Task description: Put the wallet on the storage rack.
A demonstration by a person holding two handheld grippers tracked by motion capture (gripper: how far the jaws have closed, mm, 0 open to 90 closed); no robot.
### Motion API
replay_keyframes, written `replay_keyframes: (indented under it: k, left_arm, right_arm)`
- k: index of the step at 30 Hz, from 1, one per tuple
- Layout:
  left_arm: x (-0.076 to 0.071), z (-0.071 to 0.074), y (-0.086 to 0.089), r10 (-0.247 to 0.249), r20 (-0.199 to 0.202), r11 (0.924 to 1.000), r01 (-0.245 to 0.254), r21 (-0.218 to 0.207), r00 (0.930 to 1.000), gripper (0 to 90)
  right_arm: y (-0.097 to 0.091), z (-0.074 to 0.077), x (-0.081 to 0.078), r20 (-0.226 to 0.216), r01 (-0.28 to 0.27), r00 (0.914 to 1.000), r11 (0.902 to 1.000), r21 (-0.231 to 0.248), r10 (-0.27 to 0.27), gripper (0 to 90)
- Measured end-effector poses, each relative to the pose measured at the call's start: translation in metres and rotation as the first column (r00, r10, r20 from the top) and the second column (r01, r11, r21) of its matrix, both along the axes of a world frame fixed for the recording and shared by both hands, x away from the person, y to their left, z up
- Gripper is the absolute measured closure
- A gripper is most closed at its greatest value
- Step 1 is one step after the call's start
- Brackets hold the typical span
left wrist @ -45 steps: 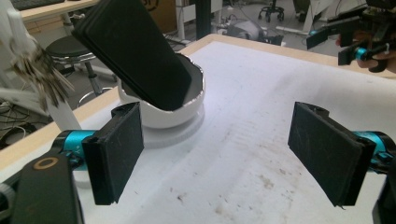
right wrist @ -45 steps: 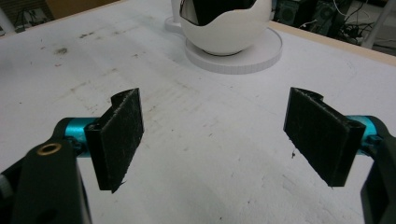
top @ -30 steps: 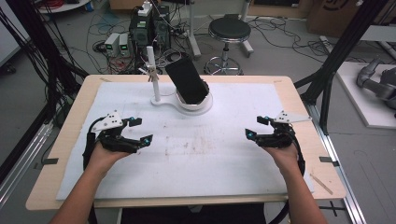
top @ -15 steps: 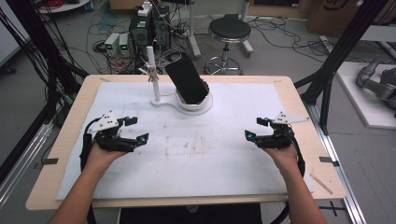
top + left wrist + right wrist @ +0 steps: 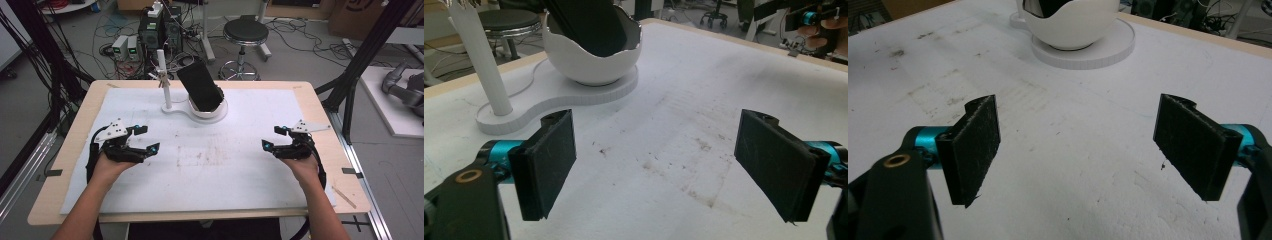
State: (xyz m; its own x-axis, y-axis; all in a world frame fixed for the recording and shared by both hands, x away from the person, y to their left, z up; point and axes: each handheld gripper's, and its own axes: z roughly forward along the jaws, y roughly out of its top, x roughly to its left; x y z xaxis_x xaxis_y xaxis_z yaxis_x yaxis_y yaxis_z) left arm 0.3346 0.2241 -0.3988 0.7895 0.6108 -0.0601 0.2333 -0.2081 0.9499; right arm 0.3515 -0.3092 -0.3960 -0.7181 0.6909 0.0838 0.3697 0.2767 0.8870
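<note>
A black phone (image 5: 200, 86) leans tilted in a white cracked-egg-shaped cup (image 5: 209, 107) on a white stand with an upright post (image 5: 164, 82), at the table's far middle. The cup (image 5: 591, 55) and post (image 5: 481, 60) lie ahead of my left gripper (image 5: 669, 165), whose jaws stand wide apart over the stained white mat. My left gripper (image 5: 145, 139) sits at the left of the mat, open and empty. My right gripper (image 5: 272, 137) rests at the right, also open and empty (image 5: 1083, 150), with the cup (image 5: 1073, 20) farther ahead.
A white mat (image 5: 210, 160) covers most of the wooden table (image 5: 320, 105). Beyond the far edge are a black stool (image 5: 245, 32), computer boxes and cables on the floor. Black frame posts stand at both sides. A small strip (image 5: 345, 196) lies at the table's right front corner.
The left gripper has shifted slightly toward the near edge and right. The right gripper has stayed in place.
</note>
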Motion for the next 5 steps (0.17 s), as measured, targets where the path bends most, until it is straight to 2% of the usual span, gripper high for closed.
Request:
replay_keyframes:
  k: [5]
  left_arm:
    - [0.0008, 0.0001, 0.0012, 0.006, -0.002, 0.9999, -0.006, -0.012, 1.0000, 16.9]
  right_arm:
    - [-0.0010, 0.0003, 0.0003, 0.003, 0.004, 1.0000, 1.0000, 0.005, -0.004, 19.1]
